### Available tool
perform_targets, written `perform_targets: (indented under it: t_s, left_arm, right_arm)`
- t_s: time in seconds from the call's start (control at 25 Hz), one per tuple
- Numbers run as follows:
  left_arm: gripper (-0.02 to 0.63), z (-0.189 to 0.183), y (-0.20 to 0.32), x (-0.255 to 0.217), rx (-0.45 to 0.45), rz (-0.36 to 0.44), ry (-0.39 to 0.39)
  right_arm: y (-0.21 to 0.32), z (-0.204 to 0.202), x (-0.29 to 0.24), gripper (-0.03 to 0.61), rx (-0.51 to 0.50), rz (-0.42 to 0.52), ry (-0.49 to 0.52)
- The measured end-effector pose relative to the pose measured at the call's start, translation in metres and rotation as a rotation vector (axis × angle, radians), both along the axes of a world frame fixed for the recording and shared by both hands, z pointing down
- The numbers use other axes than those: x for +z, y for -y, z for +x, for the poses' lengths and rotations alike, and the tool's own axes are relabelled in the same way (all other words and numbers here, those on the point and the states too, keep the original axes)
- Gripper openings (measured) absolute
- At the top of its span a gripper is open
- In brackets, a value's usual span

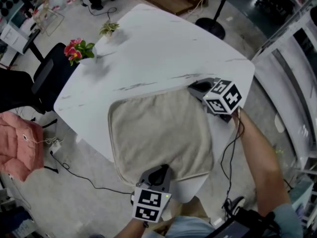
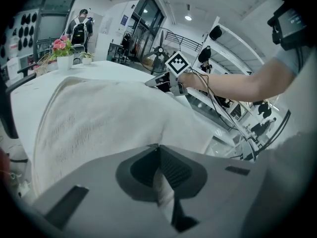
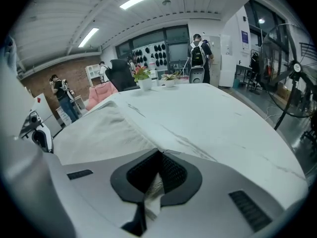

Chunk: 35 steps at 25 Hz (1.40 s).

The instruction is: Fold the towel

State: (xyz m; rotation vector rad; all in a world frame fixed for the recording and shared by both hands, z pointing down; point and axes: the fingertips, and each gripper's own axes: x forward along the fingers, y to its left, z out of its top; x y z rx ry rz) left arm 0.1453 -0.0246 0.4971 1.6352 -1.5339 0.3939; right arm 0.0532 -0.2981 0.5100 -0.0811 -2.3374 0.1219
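The white marbled surface (image 1: 163, 38) carries the beige towel (image 1: 158, 133), spread flat at its near edge. The right forearm (image 1: 260, 152) stretches out to the towel's far right corner. The right hand-held gripper (image 1: 198, 89) and the left hand-held gripper (image 1: 161, 171), at the near hem, both slant downward. Only the gripper views show each one clenched on towel fabric.

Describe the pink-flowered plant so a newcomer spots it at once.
Find the white marble table, with the beige towel at its near end. Two small plants stand along its far left edge. Yours is the pink-flowered plant at the corner; the other plant is plain green.
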Motion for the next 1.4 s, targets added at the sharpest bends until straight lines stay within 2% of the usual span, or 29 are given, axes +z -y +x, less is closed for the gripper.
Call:
perform_targets:
  t_s: [0.12, 0.2, 0.28, 0.4, 0.52, 0.72, 0.88, 1.0, 1.24, 1.4]
  left_arm:
    - [0.009, -0.004, 0.003, -0.007, -0.035, 0.024, -0.013]
    - [0.011, -0.013, 0.005, -0.024, -0.075, 0.073, -0.029]
    - [0.011, -0.023, 0.007, -0.045, -0.088, 0.127, -0.024]
    - [0.011, -0.039, 0.003, -0.071, -0.078, 0.187, -0.012]
    - [0.012, -0.063, -0.005, -0.098, -0.083, 0.245, 0.007]
    - [0.012, -0.115, -0.012, -0.142, -0.075, 0.382, 0.089]
    - [0.012, -0.137, -0.018, -0.158, -0.042, 0.439, 0.146]
    - [0.012, -0.144, -0.028, -0.154, -0.044, 0.448, 0.148]
    - [0.011, -0.145, -0.052, -0.113, -0.045, 0.397, 0.124]
    - [0.011, -0.139, -0.067, -0.091, -0.046, 0.356, 0.118]
  right_arm:
    - [0.0, 0.002, -0.007, 0.025, 0.022, -0.008, 0.001]
    - [-0.004, -0.001, -0.03, 0.095, 0.042, -0.02, 0.046]
    - [-0.009, -0.006, -0.064, 0.14, 0.068, -0.053, 0.116]
    - [-0.014, -0.005, -0.112, 0.147, 0.119, -0.071, 0.187]
    - [-0.021, 0.009, -0.143, 0.146, 0.175, -0.037, 0.202]
    - [-0.046, 0.051, -0.17, 0.147, 0.3, 0.017, 0.212]
    - [-0.083, 0.09, -0.142, 0.15, 0.377, -0.004, 0.171]
    - [-0.104, 0.121, -0.097, 0.153, 0.45, -0.039, 0.126]
    - [-0.134, 0.178, -0.014, 0.18, 0.569, -0.115, 0.027]
    - [-0.141, 0.193, 0.003, 0.195, 0.625, -0.205, 0.062]
